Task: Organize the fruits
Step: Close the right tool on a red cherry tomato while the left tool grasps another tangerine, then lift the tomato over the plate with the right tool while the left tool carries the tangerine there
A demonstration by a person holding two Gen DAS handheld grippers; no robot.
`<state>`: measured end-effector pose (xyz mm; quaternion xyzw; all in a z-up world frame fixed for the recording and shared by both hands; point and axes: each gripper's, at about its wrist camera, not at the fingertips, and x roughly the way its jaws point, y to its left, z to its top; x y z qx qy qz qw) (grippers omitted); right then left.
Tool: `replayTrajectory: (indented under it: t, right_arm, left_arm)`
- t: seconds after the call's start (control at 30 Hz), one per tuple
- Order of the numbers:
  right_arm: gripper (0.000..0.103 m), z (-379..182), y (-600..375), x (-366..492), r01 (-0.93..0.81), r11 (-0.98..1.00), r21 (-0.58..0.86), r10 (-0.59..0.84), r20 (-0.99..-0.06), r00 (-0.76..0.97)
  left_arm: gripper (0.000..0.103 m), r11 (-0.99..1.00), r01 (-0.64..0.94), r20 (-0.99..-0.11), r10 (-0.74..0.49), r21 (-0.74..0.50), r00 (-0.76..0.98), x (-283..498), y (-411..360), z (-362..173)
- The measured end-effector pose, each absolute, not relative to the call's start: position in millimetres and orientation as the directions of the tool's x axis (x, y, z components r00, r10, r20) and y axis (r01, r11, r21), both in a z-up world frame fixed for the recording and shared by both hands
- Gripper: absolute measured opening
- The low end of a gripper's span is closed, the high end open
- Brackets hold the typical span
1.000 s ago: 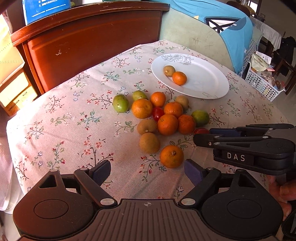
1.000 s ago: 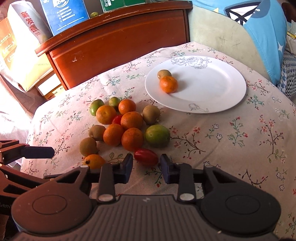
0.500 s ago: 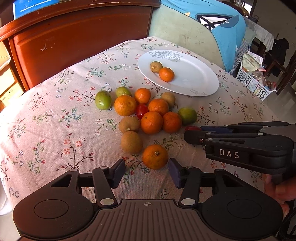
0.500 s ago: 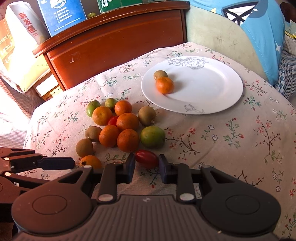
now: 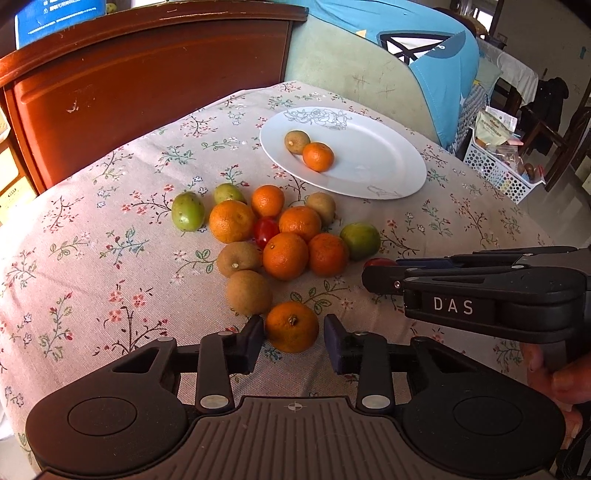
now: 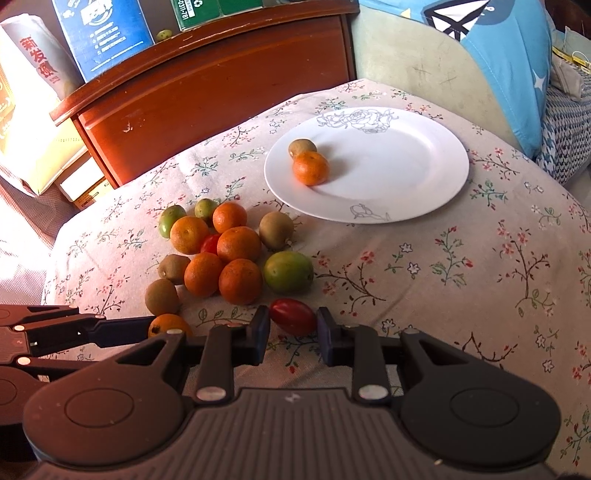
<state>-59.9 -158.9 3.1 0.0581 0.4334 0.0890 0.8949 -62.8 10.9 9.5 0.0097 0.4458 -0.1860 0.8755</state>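
A pile of oranges, kiwis, green fruits and a red tomato [image 5: 265, 230] lies on the flowered tablecloth [image 5: 110, 258]. A white plate [image 5: 384, 166] behind it holds a kiwi [image 5: 296, 141] and an orange [image 5: 318, 156]. My left gripper [image 5: 293, 334] has its jaws around the nearest orange [image 5: 291, 326], with small gaps on both sides. My right gripper [image 6: 292, 328] has its jaws close around a red oval tomato [image 6: 293, 316]; contact is unclear. It also shows in the left wrist view [image 5: 380, 275].
A wooden headboard [image 5: 147, 74] stands behind the table. A green chair back with blue cloth [image 5: 424, 66] is at the back right. A white basket [image 5: 495, 170] sits to the right. Boxes [image 6: 103, 33] rest on the headboard.
My left gripper moved forward and narrowed around the nearest orange. My right gripper moved forward and closed in on the red tomato.
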Motion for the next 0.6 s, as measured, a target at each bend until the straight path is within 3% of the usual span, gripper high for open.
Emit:
replayTrajectory:
  t: [0.27, 0.6]
  right_arm:
    - [0.027, 3.2, -158.8, -59.3, -0.109, 0.978, 0.18, 0.209, -0.766, 0.607]
    - [0.027, 3.6, -161.3, -60.0, -0.105, 0.977, 0.187, 0.212, -0.765, 0.608]
  left_arm:
    - [0.032, 0.928, 0.361, -0.785, -0.289, -0.091, 0.547, -66.0, 1.8, 8.1]
    - [0.028, 0.929, 0.353, -0.765, -0.304, -0.107, 0.567, -67.9, 2.3, 17.3]
